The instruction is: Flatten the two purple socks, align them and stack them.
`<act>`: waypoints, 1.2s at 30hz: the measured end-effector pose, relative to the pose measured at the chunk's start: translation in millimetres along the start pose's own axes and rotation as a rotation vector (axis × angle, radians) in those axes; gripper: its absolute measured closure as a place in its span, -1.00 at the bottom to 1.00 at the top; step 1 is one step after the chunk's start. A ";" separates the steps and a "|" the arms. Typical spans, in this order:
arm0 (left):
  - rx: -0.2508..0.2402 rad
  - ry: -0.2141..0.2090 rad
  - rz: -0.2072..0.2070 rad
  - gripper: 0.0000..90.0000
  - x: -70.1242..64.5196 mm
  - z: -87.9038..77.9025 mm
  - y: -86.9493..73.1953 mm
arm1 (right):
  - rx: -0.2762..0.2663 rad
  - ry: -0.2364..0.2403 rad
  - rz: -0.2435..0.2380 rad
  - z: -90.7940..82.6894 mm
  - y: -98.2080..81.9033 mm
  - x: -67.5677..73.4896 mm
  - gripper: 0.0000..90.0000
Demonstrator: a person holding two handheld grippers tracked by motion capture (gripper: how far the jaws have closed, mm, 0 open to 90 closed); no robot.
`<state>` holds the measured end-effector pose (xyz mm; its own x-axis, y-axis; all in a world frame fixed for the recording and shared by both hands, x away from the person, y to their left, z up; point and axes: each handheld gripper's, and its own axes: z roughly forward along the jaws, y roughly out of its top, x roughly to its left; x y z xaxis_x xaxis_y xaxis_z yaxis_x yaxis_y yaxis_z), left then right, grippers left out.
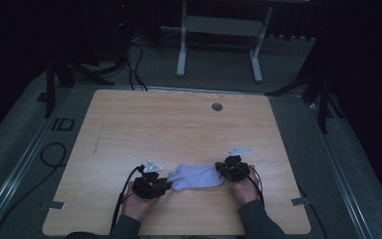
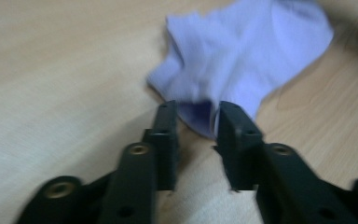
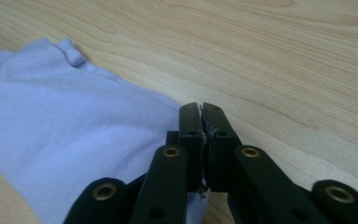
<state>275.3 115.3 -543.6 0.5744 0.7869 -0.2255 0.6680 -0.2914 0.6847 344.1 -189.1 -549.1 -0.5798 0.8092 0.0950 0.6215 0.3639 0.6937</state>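
Both hands (image 1: 138,205) low beside sock (image 1: 197,177)

High view: overhead, facing forward and down over my worktop (image 1: 179,124). Both gripper views sit low and close, looking along the jaws. All three share the pale sock (image 1: 196,177).

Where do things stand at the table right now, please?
Left gripper open, fingers straddling the pale lilac fabric sock's edge. Right gripper shut on the sock's other end. Light wooden table otherwise bare nearby.
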 end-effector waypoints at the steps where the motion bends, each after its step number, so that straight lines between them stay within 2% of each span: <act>1: -0.015 0.001 0.004 0.40 0.1 -2.5 1.0 | -0.005 0.000 0.000 -1.1 0.1 -0.7 0.88; 6: -0.066 -0.003 0.018 0.35 -1.5 -6.4 4.6 | -0.032 0.007 0.004 -9.0 1.1 -1.1 0.72; 13: -0.072 0.021 0.033 0.38 -1.8 -2.5 7.9 | -0.067 0.017 0.007 -20.4 0.6 -3.4 0.52; 15: -0.062 0.036 0.045 0.40 -1.3 1.4 9.3 | -0.068 0.018 0.005 -21.7 0.0 -3.2 0.52; 21: -0.011 0.128 0.087 0.41 -2.0 19.8 10.8 | -0.057 0.028 -0.016 -20.0 -2.8 -0.3 0.49; 25: 0.021 0.152 0.099 0.41 -2.1 25.2 9.5 | -0.052 0.025 -0.021 -20.1 -3.9 -0.3 0.49; 28: 0.021 0.143 0.081 0.41 0.6 25.2 9.3 | -0.050 0.026 -0.024 -20.2 -4.5 -0.7 0.48; 33: -0.027 0.118 0.058 0.35 6.6 14.6 11.1 | -0.060 0.027 -0.018 -24.3 -4.0 -2.7 0.47; 36: -0.052 0.120 0.044 0.31 11.9 7.1 12.0 | -0.069 0.025 -0.007 -27.5 -4.5 -7.3 0.46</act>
<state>293.5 117.3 -542.9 0.5399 0.8342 -0.1125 0.6165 -0.3009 0.7276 331.1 -209.4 -533.3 -0.5977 0.7945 0.1075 0.5801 0.3360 0.7421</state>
